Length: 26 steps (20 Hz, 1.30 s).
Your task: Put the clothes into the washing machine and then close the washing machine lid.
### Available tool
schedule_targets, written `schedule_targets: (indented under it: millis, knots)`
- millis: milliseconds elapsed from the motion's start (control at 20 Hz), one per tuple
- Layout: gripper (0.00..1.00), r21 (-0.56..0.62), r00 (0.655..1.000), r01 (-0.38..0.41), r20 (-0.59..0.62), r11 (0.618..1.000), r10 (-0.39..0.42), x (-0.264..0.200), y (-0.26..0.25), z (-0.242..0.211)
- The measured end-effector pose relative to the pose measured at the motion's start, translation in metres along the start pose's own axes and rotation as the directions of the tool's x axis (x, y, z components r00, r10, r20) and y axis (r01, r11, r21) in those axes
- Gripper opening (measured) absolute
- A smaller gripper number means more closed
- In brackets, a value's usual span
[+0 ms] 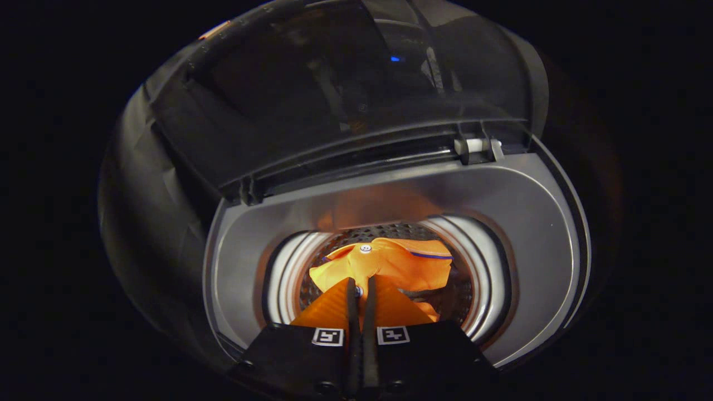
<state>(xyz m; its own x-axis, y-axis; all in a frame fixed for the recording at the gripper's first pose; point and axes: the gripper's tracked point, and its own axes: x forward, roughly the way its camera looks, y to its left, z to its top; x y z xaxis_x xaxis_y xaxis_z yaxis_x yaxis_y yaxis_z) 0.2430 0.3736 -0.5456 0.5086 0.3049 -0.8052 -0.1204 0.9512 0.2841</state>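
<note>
An orange garment [390,264] with a white button and a dark blue trim hangs inside the perforated steel drum [462,289] of a grey top-loading washing machine [523,206]. My gripper [362,287] points down into the drum mouth, its fingers nearly together and pinching a fold of the orange cloth between them. The dark, see-through lid [334,94] stands raised behind the opening, hinged along the far rim.
A grey plastic collar [239,262] rings the drum mouth. A white latch piece [479,146] sits by the lid's hinge on the far right. The surroundings beyond the machine are dark.
</note>
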Motion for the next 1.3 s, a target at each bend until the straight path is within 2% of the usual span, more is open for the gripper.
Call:
schedule_targets:
  millis: [250, 350, 750, 1200, 1300]
  knots:
    - [0.09, 0.002, 0.998, 0.058, -0.038, 0.998, -0.058, 0.006, -0.009, -0.006]
    - [0.15, 0.005, 0.997, 0.058, -0.042, 0.998, -0.058, 0.01, -0.008, -0.009]
    - [0.77, -0.031, 0.999, 0.04, -0.013, 0.999, -0.041, -0.003, -0.003, 0.0]
    - [0.81, -0.058, 0.999, 0.038, 0.021, 0.998, -0.036, -0.051, 0.006, 0.002]
    - [0.87, -0.064, 0.999, 0.016, 0.045, 0.998, -0.013, -0.071, 0.012, 0.007]
